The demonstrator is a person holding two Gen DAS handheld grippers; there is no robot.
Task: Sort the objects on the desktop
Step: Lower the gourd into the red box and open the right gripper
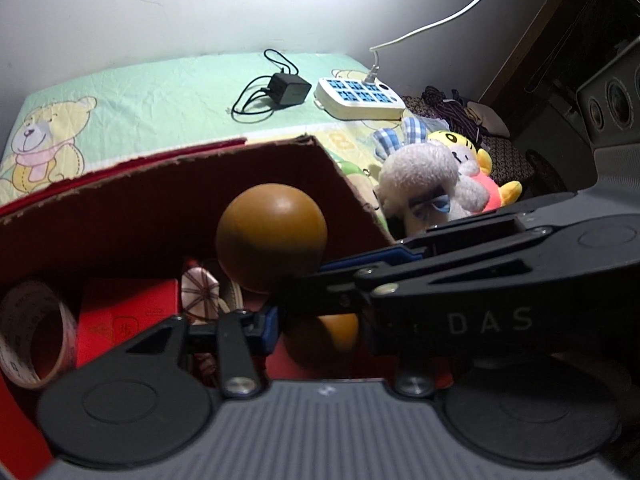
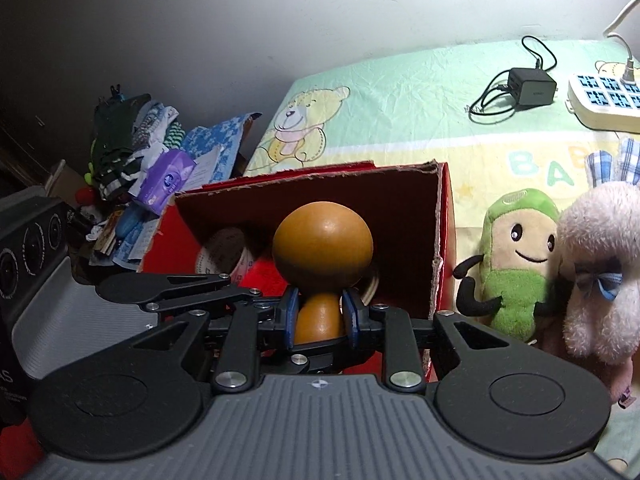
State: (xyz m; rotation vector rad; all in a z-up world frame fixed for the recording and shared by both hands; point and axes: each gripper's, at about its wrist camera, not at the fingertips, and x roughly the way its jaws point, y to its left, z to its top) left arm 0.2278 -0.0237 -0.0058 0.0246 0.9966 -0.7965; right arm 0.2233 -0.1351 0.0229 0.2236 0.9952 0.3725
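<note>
A brown wooden gourd point(image 2: 323, 240) hangs over the open red cardboard box point(image 2: 400, 216), round head up. My right gripper point(image 2: 320, 316) is shut on its lower bulb, a blue pad pressing each side. In the left wrist view the gourd point(image 1: 272, 236) is central above the box point(image 1: 120, 208). My left gripper point(image 1: 316, 332) is closed around the lower bulb; one blue pad shows against its left side. The other finger is hidden behind the right gripper point(image 1: 312, 288), which crosses in from the right. The left gripper point(image 2: 256, 296) reaches in from the left in the right wrist view.
Inside the box lie a tape roll point(image 1: 32, 332), a red packet point(image 1: 124, 320) and a small patterned ball point(image 1: 200, 292). Plush toys point(image 2: 520, 264) crowd the box's right side. A black charger point(image 1: 288, 90) and white power strip point(image 1: 360, 98) sit on the bear-print sheet point(image 1: 140, 96). Clutter point(image 2: 140, 160) is piled left.
</note>
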